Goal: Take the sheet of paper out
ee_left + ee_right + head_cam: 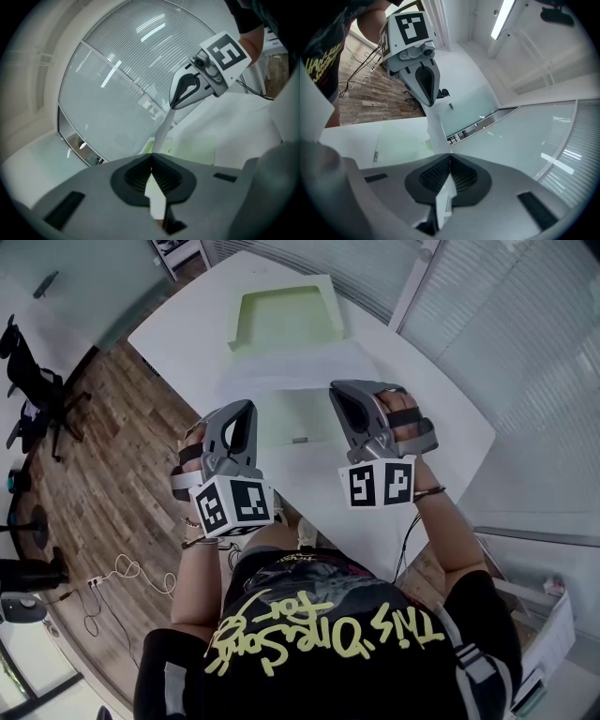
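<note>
Now, left fingers (137, 178): the left gripper (151, 157) is clenching tight, with the ribbed pads pinching one end of the sheet of paper (157, 197).
Right fingers (464, 176): the right gripper (450, 157) is clamping the same way, biting the opposite end of that sheet.
Sheet of paper: it is stretching white between the two grippers, showing as a thin edge-on band in each gripper view. In the head view it is reaching away from the person over the far part of the folder. I cannot tell whether its far edge is clear of the folder.
Folder (292, 420): pale green, it is lying flat on the table (427, 432) below the gap between the grippers, with a small clip (300, 440) at its near edge.
Writing: each marker cube (234, 505) is showing black-and-white squares. The person's black shirt (328, 634) is carrying yellow script starting "This One"; the rest is unclear.
Edges and room: a pale green tray (281, 320) is sitting at the table's far end, well apart from the grippers. Bare table is running to the right of the right gripper, with a ribbed glass wall (525, 343) beyond. Wooden floor (122, 437) is opening on the left.
</note>
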Available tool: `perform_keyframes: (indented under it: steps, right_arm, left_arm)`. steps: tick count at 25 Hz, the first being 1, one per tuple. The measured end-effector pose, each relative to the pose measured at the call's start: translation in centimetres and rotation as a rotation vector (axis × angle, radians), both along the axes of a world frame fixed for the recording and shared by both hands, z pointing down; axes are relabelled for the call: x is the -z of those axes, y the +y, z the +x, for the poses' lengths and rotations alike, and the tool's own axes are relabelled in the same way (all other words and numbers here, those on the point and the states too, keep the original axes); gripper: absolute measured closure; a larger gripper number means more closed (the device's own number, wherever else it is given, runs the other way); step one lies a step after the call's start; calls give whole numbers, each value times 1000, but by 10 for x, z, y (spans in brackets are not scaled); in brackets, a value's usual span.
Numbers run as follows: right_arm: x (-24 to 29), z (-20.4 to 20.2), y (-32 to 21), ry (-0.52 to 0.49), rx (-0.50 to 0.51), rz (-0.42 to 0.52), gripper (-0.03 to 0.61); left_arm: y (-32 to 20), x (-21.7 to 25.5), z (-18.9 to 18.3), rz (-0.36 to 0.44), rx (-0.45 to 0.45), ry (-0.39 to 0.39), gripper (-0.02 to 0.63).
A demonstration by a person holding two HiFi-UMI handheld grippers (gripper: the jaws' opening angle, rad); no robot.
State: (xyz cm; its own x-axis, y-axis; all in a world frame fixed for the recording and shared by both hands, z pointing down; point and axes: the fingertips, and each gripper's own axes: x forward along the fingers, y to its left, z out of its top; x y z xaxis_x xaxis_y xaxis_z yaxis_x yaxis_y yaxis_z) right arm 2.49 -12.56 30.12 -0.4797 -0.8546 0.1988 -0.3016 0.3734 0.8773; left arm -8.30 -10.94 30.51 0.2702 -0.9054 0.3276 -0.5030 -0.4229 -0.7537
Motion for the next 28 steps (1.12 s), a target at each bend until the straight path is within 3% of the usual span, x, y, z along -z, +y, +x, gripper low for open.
perform_keyframes:
  steps: [28]
  right_arm:
    - [28,-4,3,-44,13,48,571]
  left_arm:
    - [-1,22,-4,33,3,28,606]
